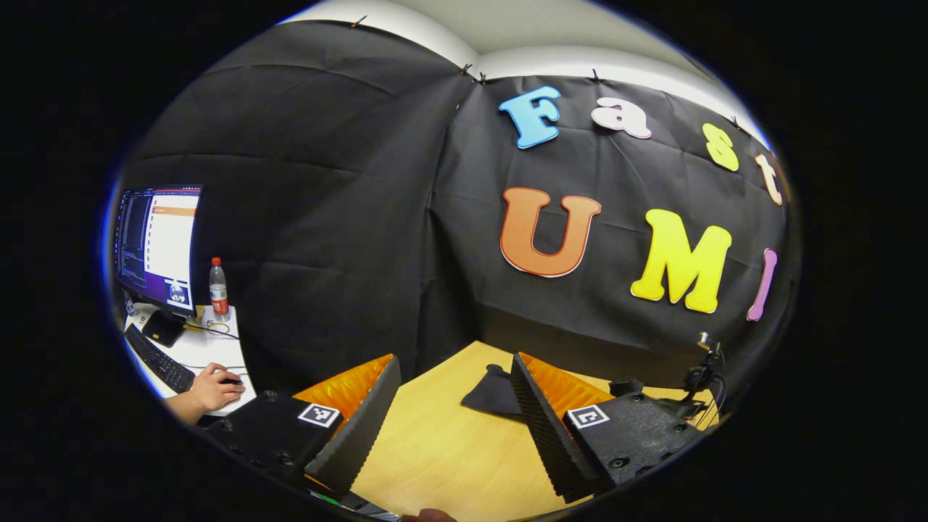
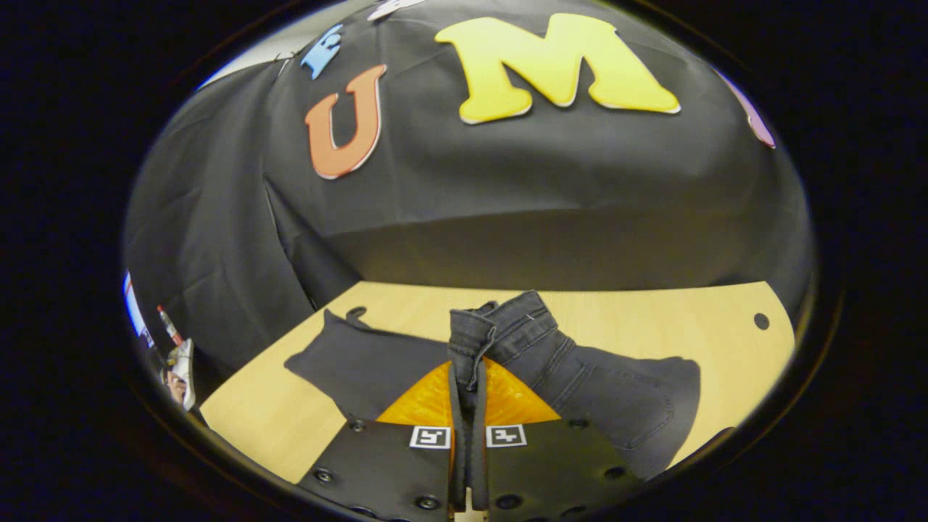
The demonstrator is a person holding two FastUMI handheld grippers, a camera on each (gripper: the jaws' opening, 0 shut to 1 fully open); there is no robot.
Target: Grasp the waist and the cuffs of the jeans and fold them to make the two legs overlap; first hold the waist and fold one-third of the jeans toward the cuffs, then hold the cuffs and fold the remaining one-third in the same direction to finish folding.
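R tongs (image 2: 467, 406) clamped on jeans (image 2: 580, 377) waist, legs trailing ahead-right; my L tongs (image 1: 453, 413) apart, empty, cuffs ahead-right.

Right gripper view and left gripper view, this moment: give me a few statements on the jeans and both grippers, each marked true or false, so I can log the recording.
1. The right gripper is shut on the jeans. True: both fingers pinch a bunched fold of dark denim.
2. The left gripper is clamped on the cuffs. False: its jaws stand wide apart over bare table, holding nothing.
3. The jeans lie on a light wooden table. True.
4. The jeans are light blue. False: they are dark, near black.
5. A bottle stands beside a monitor in the left gripper view. True.
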